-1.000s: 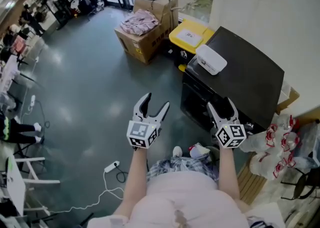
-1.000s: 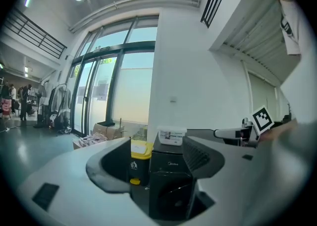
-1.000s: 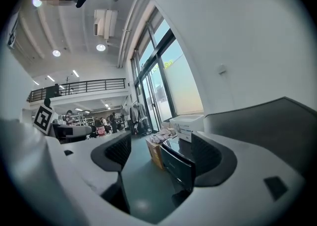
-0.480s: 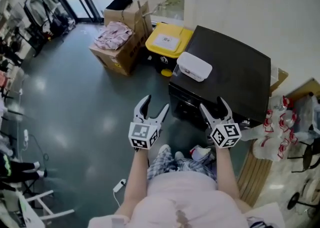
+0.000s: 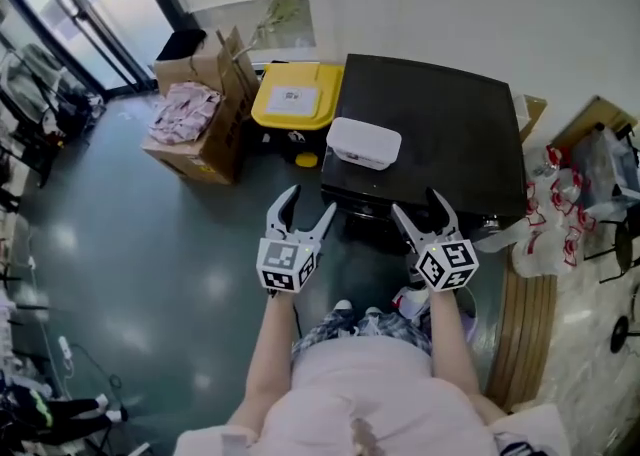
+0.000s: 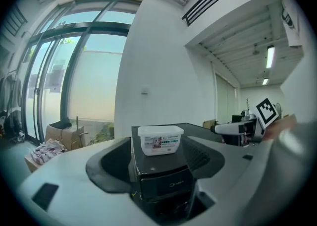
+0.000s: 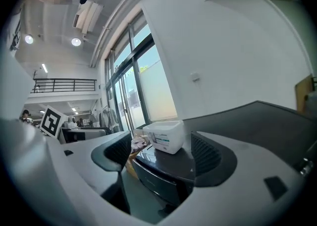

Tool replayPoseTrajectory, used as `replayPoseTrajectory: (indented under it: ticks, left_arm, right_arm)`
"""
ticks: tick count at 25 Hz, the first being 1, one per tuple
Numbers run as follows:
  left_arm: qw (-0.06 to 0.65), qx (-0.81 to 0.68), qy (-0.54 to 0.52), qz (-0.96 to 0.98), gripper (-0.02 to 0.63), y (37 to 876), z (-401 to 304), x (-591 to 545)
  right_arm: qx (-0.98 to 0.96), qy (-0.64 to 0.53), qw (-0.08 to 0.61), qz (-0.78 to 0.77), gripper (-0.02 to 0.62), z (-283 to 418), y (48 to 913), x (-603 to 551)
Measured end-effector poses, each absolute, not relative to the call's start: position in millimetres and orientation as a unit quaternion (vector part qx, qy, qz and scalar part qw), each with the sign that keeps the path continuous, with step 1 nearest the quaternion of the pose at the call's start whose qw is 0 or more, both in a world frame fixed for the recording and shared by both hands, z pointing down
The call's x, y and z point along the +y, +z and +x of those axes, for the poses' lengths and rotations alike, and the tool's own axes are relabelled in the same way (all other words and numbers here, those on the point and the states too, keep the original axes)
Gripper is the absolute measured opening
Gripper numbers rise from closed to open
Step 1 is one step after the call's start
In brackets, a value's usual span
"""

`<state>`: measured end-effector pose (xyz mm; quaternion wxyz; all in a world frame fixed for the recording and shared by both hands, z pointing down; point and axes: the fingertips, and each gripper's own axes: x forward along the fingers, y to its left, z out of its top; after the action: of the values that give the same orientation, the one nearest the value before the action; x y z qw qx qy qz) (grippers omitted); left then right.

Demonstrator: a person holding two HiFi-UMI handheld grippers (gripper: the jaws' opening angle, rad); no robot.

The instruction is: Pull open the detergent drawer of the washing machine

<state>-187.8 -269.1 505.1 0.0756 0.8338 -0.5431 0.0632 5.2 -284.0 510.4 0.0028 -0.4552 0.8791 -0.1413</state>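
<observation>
The black washing machine (image 5: 440, 129) stands against the white wall, seen from above, with a white lidded tub (image 5: 364, 142) on its near left corner. In the left gripper view its dark front panel (image 6: 166, 183) shows below the tub (image 6: 159, 140); I cannot pick out the drawer on it. My left gripper (image 5: 302, 212) hangs open just left of the machine's front corner, holding nothing. My right gripper (image 5: 425, 209) is open in front of the panel, a short way off. The right gripper view shows the machine's top front edge (image 7: 163, 170) and the tub (image 7: 164, 137) between open jaws.
A yellow-lidded bin (image 5: 295, 104) and an open cardboard box of clothes (image 5: 195, 119) stand left of the machine. Plastic bags (image 5: 560, 214) and a wooden board (image 5: 525, 329) lie at its right. Glass doors run along the far left, over grey floor (image 5: 150, 264).
The view has swung right, so the washing machine now sits straight ahead of both grippers and closer. Both grippers stayed open and level with each other.
</observation>
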Motion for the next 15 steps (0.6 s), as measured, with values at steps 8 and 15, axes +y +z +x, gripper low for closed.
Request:
replayPoseTrajectory:
  ticks: [8,15]
  left_arm:
    - [0.07,-0.503,0.072,0.859,0.316,511.5,-178.3,-289.2]
    - [0.075,-0.484,0.104,0.866,0.316,520.7,-168.3,-294.9]
  right_arm:
    - [0.864,-0.136,0.005,-0.485,0.376,6.1,512.5,-286.4]
    - [0.879,-0.128,-0.044,-0.458,0.374,-0.8,512.6,-291.0]
